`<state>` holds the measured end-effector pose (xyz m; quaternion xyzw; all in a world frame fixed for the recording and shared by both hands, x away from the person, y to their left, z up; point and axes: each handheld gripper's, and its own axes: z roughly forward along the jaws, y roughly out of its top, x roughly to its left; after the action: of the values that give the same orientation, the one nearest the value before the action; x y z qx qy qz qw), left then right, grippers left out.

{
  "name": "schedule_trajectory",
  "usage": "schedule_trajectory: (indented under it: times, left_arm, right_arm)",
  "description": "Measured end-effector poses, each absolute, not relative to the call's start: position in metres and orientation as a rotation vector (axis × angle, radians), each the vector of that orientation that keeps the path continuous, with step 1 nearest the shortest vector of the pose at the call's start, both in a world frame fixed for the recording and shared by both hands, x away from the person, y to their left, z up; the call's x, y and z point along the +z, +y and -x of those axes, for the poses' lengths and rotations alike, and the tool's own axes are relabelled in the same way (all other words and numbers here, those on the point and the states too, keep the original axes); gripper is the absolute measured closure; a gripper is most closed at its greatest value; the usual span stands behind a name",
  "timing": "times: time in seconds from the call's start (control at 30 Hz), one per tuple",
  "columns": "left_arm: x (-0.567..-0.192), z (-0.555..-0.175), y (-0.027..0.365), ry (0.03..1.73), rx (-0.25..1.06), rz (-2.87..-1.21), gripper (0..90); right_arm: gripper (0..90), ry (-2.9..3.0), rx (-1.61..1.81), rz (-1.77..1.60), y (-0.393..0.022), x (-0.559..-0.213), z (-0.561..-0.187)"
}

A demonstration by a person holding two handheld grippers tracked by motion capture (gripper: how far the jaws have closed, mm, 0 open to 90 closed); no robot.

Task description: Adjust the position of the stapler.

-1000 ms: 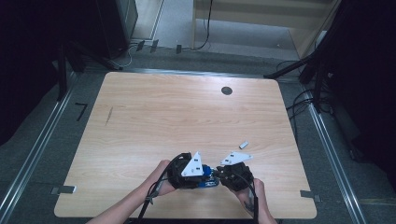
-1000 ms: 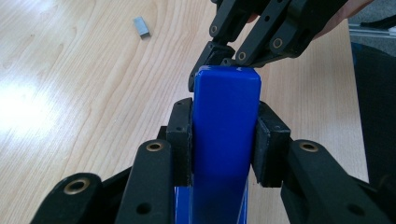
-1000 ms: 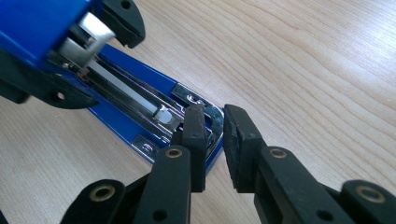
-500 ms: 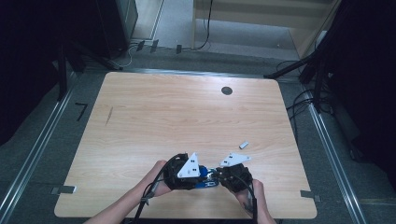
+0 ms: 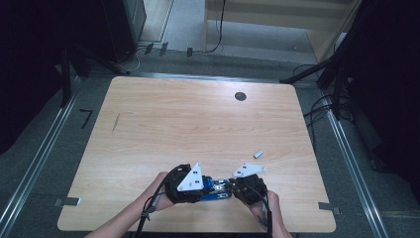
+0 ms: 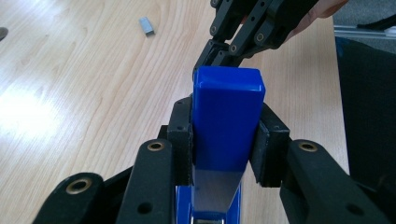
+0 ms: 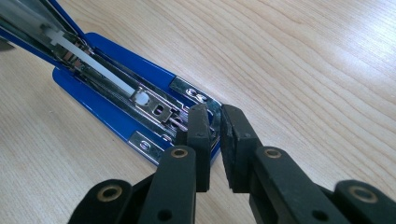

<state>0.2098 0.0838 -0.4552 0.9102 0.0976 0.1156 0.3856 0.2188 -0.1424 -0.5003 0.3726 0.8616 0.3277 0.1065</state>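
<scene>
A blue stapler (image 5: 216, 188) lies swung wide open near the table's front edge, between my two grippers. My left gripper (image 6: 224, 140) is shut on the stapler's blue top arm (image 6: 227, 107), with one pad pressing on each side of it. The stapler's base (image 7: 112, 116) rests flat on the wood, and its metal staple channel (image 7: 154, 109) lies bare. My right gripper (image 7: 212, 119) sits at the front end of that channel. Its jaws are shut to a thin slit, and I cannot tell whether anything thin is pinched between them. In the left gripper view the right gripper (image 6: 219, 53) is just beyond the blue top.
A small loose strip of staples (image 5: 258, 153) lies on the wood beyond the right gripper, also seen as the grey strip (image 6: 147, 26) in the left gripper view. A dark round hole (image 5: 240, 96) sits near the table's far edge. Metal rails run along the floor beside the table.
The left gripper has shifted slightly to the left with the stapler's top in it. The right gripper has stayed in place.
</scene>
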Motion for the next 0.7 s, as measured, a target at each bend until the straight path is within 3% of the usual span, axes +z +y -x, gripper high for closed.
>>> schedule_trajectory:
  times: [0.7]
  left_arm:
    - [-0.46,-0.199,0.12,0.306,0.307,-2.236,66.6]
  right_arm:
    - [84.1,2.531,0.961,-1.105,-0.142,-0.5,-0.218]
